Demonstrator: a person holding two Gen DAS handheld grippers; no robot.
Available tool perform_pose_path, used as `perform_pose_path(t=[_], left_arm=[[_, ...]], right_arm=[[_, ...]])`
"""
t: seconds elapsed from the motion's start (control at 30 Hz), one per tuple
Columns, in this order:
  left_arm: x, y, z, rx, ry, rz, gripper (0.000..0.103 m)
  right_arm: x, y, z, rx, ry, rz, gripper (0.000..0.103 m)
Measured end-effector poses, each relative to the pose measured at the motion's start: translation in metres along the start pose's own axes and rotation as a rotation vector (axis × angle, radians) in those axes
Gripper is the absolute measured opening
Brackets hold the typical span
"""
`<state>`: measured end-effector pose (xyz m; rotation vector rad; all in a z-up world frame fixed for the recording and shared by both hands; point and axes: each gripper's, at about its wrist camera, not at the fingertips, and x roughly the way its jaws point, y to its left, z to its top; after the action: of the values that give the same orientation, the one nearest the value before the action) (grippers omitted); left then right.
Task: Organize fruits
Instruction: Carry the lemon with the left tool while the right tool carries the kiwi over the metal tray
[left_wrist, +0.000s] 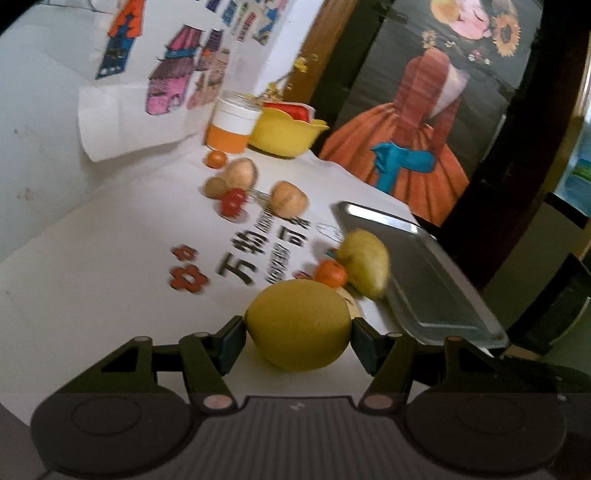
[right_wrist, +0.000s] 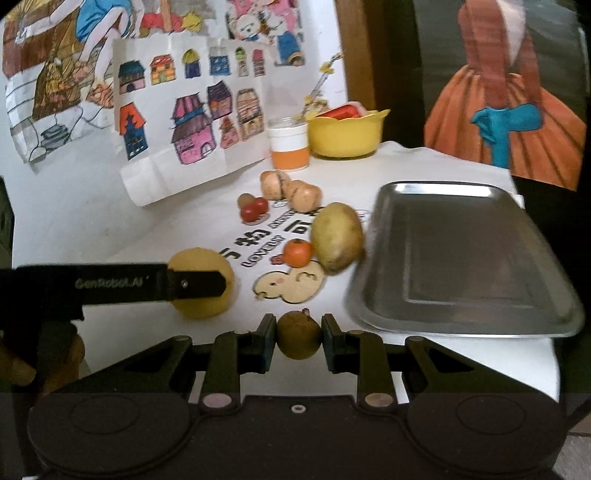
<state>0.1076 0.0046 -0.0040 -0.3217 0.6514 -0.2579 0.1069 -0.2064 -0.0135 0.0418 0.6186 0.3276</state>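
1. Fruits were the job, and I had one in each tool: my left gripper (left_wrist: 298, 330) pinched a lemon (left_wrist: 298, 324) between its pads, and my right gripper (right_wrist: 298, 338) was closed around a small brownish-green fruit (right_wrist: 298, 335), seemingly a kiwi.
2. Both pieces sat low over the near part of the white table (left_wrist: 92, 266); I could not tell whether either was touching it.
3. Just beyond, a metal tray (right_wrist: 461, 258) lay bare along the right edge, so I judged the step to be the carry, with nothing delivered yet.
4. Beside the tray's left rim lay a yellow-green pear-like fruit (right_wrist: 337, 236) with a small orange (right_wrist: 298, 252) touching it.
5. Farther back, mid-table, two red tomatoes (right_wrist: 255, 209) and some tan round fruits (right_wrist: 304, 195) clustered together.
6. At the far edge stood an orange-and-white cup (right_wrist: 289, 144) and a yellow bowl (right_wrist: 347, 136).
7. My next move, I reckoned, called for swinging right over the tray rim, lowering, then spreading the fingers, one gripper at a time so the rounds would not roll.
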Motion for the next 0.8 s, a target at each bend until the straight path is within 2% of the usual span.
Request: perform_pose_path(t=[0.2, 0.37, 0.63, 0.8], left_arm=[[-0.005, -0.017, -0.006, -0.01, -0.002, -0.059, 0.066], [-0.008, -0.033, 0.004, 0.005, -0.036, -0.095, 0.066], [-0.006, -0.06, 0.032, 0.028, -0.103, -0.148, 0.066], [0.002, -0.077, 0.054, 0.046, -0.146, -0.165, 0.066]], right_arm=[[-0.027, -0.016, -0.004, 0.03, -0.031, -0.033, 0.028], [-0.047, -0.031, 0.005, 0.049, -0.072, -0.034, 0.028], [-0.075, -0.056, 0.042, 0.017, -0.138, -0.011, 0.028], [-0.078, -0.077, 0.074, -0.006, -0.173, -0.004, 0.028]])
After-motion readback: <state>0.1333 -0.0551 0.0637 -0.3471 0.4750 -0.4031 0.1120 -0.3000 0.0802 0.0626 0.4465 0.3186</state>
